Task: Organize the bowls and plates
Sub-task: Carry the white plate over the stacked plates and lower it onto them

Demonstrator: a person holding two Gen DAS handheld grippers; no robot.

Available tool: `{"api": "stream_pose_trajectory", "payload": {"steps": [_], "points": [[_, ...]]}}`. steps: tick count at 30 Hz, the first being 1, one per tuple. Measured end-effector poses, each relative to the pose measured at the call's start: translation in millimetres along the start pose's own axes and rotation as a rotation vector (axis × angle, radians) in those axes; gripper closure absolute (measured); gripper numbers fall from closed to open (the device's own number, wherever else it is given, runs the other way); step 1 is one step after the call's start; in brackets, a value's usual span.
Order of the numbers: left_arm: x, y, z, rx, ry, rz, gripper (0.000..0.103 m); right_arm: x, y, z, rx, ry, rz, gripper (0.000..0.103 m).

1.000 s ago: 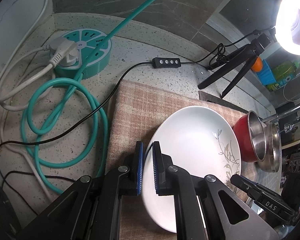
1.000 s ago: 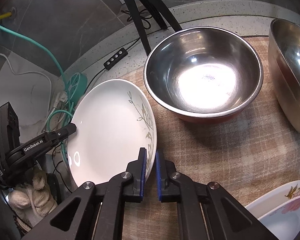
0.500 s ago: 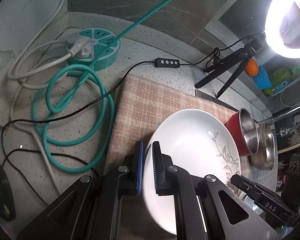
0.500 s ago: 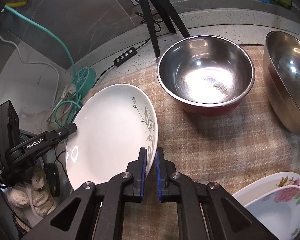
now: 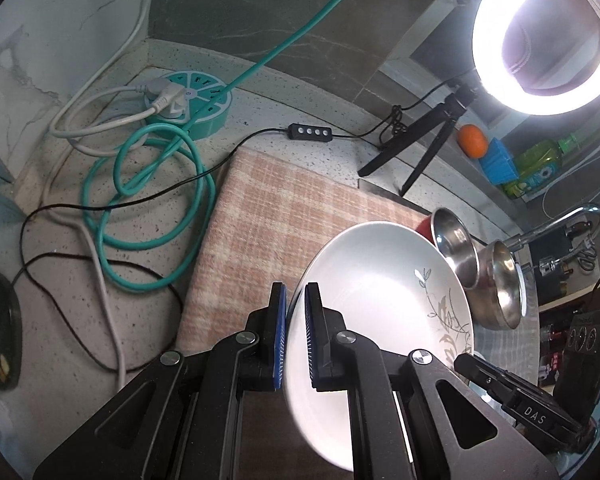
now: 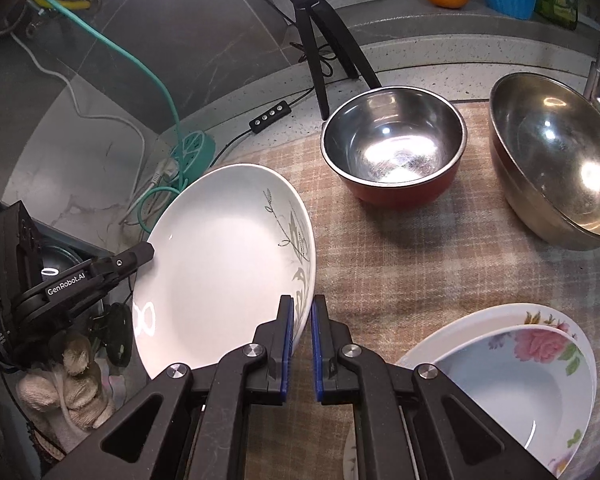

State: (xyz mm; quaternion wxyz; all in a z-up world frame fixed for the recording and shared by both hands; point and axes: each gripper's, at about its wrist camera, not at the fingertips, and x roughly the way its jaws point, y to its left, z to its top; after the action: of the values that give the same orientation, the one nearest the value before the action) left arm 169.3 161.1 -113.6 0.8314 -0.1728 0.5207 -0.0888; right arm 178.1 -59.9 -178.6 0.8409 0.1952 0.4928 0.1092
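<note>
Speckled grey tabletop [image 5: 320,120] is filling the left wrist view, with a checked cloth [image 5: 268,224] lying over its near right part. Left of the cloth, a teal cable [image 5: 152,208] is coiling beside a round teal power strip [image 5: 188,104], and black and white cords are trailing across the open stone. Far right, a ring light [image 5: 540,36] is glaring on its tripod. The left gripper [image 5: 296,336] is pinching the white plate [image 5: 380,304] by its left rim, fingers closed on it; two steel bowls are sitting just beyond the plate.

From the right wrist view, the right gripper [image 6: 300,344] is clamping the same plate's right rim, the plate tilting over the cloth's left edge. A red-sided steel bowl [image 6: 392,152] and a larger steel bowl [image 6: 556,160] are standing far on the cloth, well apart from the plate. Stacked floral plates [image 6: 512,368] are lying near right, leaving bare cloth in the middle.
</note>
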Motion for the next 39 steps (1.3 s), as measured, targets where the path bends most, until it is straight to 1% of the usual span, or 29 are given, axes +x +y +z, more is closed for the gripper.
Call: {"api": "stream_pose_trajectory", "payload": {"steps": [8, 14, 22, 28, 32, 39], "points": [[-17, -28, -25, 0.0, -0.036, -0.011, 0.095, -33, -17, -16, -0.016, -0.02, 0.014, 0.095], [-18, -53, -48, -0.003, -0.038, -0.025, 0.095, -58, -36, -27, -0.04, -0.027, 0.003, 0.095], [-10, -85, -81, -0.003, -0.019, -0.037, 0.095, -85, -72, -43, -0.04, -0.025, -0.016, 0.095], [2, -102, -106, -0.015, 0.03, -0.061, 0.095, -101, -102, -56, -0.025, -0.019, -0.043, 0.095], [7, -111, -118, -0.028, 0.046, -0.074, 0.095, -107, -117, -62, -0.017, -0.016, -0.062, 0.095], [12, -122, -133, -0.035, 0.063, -0.074, 0.095, -113, -136, -70, -0.012, -0.009, -0.071, 0.095]]}}
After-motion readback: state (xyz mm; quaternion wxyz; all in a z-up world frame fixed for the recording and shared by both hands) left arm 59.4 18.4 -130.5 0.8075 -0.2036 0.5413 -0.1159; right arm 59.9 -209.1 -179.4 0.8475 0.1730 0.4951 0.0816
